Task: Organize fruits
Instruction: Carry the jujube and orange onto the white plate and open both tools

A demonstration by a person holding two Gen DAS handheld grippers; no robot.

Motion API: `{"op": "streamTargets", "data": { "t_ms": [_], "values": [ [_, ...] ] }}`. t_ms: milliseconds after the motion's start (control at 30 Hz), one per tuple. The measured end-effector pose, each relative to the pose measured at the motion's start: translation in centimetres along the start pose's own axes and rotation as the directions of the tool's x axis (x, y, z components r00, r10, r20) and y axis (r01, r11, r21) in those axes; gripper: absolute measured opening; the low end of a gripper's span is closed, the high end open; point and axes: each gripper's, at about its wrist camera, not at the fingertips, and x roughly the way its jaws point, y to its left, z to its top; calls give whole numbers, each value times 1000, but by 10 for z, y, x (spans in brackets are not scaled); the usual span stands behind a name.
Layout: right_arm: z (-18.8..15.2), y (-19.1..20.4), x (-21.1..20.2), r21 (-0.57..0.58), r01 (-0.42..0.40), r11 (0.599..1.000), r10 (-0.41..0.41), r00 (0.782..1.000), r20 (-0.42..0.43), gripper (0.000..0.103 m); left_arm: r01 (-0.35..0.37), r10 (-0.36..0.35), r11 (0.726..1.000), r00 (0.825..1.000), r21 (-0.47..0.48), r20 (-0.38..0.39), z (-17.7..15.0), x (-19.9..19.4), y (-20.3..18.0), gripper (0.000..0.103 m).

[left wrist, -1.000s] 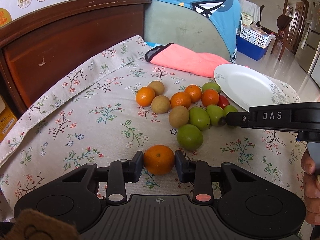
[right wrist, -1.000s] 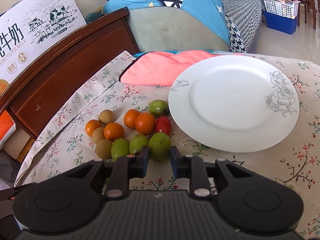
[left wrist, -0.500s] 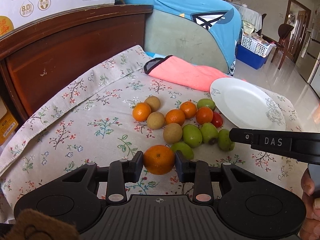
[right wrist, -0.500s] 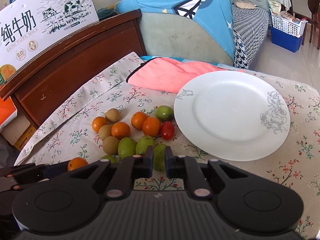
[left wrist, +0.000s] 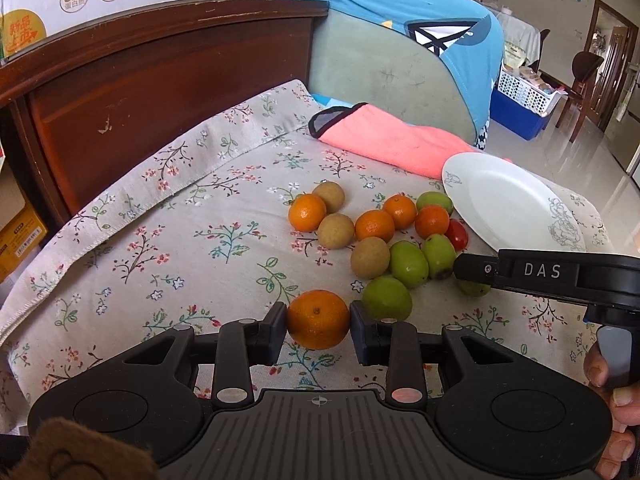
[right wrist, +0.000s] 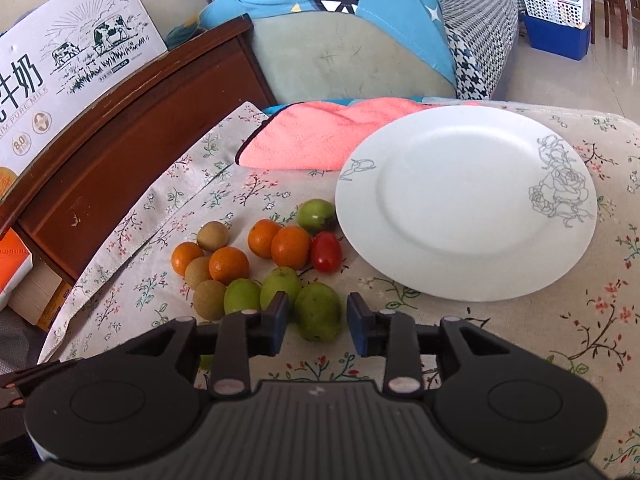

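My left gripper [left wrist: 318, 326] is shut on an orange [left wrist: 318, 319] and holds it above the floral cloth. My right gripper [right wrist: 317, 322] is open around a green fruit [right wrist: 319, 311] that lies on the cloth, with gaps on both sides. It also shows in the left wrist view [left wrist: 472, 274]. A cluster of oranges [right wrist: 291, 247], brown fruits [right wrist: 209, 299], green fruits [right wrist: 241, 295] and one red tomato [right wrist: 326, 251] lies left of the white plate [right wrist: 466, 204], which holds nothing.
A pink towel [right wrist: 320, 136] lies behind the plate. A dark wooden headboard [left wrist: 160, 80] and a milk carton box [right wrist: 60, 68] stand at the left. A sofa with a blue cover [right wrist: 340, 20] is behind the table.
My right gripper has opened; the green fruit it was shut on now sits between the spread fingers. My left gripper still holds the orange and has pulled back slightly.
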Motion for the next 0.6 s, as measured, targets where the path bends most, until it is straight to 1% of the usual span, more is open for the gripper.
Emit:
{"op": "streamTargets", "data": {
  "t_ms": [67, 167, 200, 333, 433, 533, 600],
  "values": [
    [0, -2, 2, 3, -13, 1000, 13, 1000, 2, 35, 0, -1, 1000, 1000, -4, -11, 0, 2, 0, 31],
    [0, 0, 5, -3, -48, 999, 48, 999, -25, 27, 3, -4, 1000, 1000, -12, -16, 1, 2, 0, 31],
    [-1, 1, 5, -4, -49, 999, 49, 998, -25, 27, 2, -2, 1000, 1000, -9, -13, 2, 2, -2, 31],
    [-3, 12, 1, -81, -9, 997, 7, 1000, -31, 27, -9, 9, 1000, 1000, 12, -8, 3, 0, -8, 31],
    [-2, 14, -7, -91, 4, 996, -6, 1000, -24, 27, -13, 14, 1000, 1000, 20, -13, 6, 0, -12, 31],
    [4, 17, -19, -115, 34, 993, -35, 999, -4, 27, -8, 8, 1000, 1000, 29, -11, 10, -3, -16, 31],
    [10, 19, -26, -126, 36, 991, -37, 999, -2, 27, -4, 4, 999, 1000, 38, -5, 14, -5, -19, 31]
  ]
}}
